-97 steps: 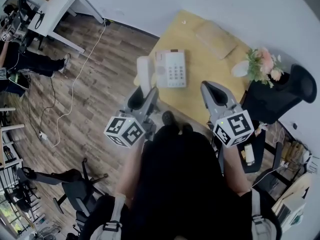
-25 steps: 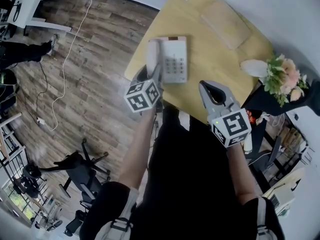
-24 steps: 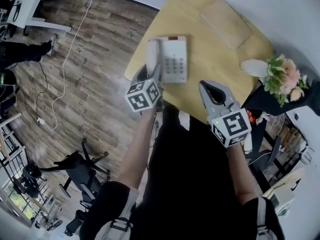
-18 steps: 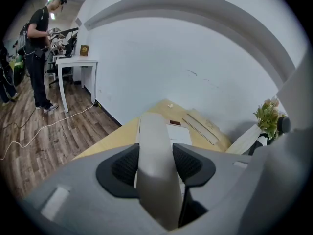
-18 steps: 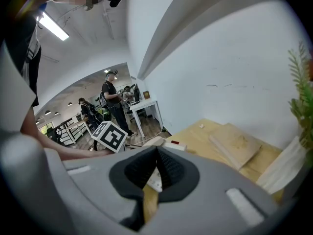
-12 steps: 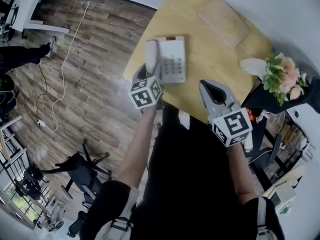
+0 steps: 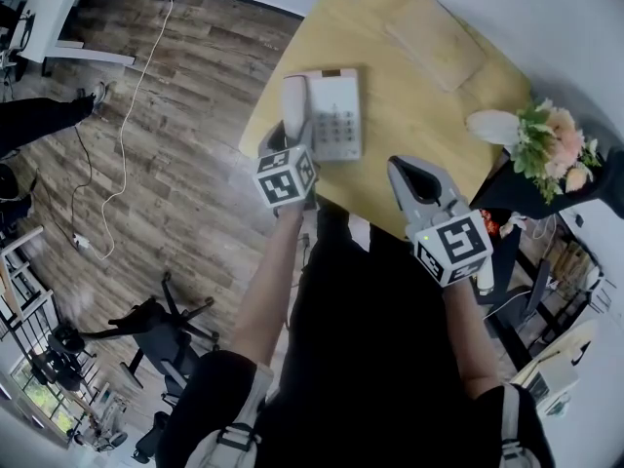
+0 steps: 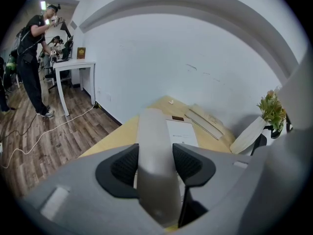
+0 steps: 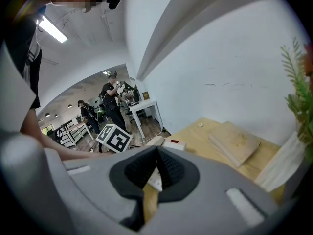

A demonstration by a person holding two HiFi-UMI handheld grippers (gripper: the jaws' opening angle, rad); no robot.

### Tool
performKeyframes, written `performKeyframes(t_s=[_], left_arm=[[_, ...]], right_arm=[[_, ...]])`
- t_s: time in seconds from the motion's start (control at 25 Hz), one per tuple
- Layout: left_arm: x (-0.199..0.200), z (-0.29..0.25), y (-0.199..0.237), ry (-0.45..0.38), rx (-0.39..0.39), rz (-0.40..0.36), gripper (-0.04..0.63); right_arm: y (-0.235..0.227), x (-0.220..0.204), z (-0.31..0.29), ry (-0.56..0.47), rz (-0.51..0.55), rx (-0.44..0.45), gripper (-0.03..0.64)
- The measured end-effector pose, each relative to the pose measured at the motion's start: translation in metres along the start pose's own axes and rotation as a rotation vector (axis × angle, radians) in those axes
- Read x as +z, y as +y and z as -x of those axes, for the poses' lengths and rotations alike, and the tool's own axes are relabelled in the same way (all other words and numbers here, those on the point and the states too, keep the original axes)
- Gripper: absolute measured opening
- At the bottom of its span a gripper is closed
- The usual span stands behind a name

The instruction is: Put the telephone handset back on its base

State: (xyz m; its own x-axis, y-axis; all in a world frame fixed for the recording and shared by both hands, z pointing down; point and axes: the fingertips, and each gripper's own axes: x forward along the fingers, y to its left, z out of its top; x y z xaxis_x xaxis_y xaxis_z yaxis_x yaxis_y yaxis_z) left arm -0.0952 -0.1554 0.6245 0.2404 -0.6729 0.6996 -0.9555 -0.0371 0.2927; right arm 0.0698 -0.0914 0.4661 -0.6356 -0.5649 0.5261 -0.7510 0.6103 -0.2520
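here the left gripper point(image 8: 155, 166) is clamped on the white telephone handset point(image 7: 293, 107), one jaw pressing each of its sides. in the head view the handset lies lengthwise along the left side of the telephone base point(image 7: 337, 115), over the cradle; whether it touches the base cannot be told. the right gripper point(image 7: 413, 177) hangs to the right of the base and nearer the person, jaws drawn together on nothing. the base sits on a yellow table point(image 7: 402, 97). a wooden board point(image 7: 436, 39) lies beyond the base, and a bunch of flowers point(image 7: 548, 142) stands well to its right.
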Motion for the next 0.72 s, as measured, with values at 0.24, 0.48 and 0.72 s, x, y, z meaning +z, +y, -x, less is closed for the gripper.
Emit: performKeyframes(t_s=[0.24, 0.48, 0.72], left_arm=[[-0.0012, -0.0024, 0.0006, 0.006, 0.008, -0.023, 0.222], [-0.0038, -0.0058, 0.0003, 0.023, 0.02, -0.036, 0.222], [-0.0066, -0.0094, 0.0022, 0.041, 0.021, -0.047, 0.222]], right_arm=[[0.0015, -0.0005, 0.002, 0.003, -0.004, 0.003, 0.003], [0.0004, -0.001, 0.0049, 0.002, -0.007, 0.003, 0.003], [-0.0003, -0.0045, 0.0054, 0.006, -0.009, 0.001, 0.003]])
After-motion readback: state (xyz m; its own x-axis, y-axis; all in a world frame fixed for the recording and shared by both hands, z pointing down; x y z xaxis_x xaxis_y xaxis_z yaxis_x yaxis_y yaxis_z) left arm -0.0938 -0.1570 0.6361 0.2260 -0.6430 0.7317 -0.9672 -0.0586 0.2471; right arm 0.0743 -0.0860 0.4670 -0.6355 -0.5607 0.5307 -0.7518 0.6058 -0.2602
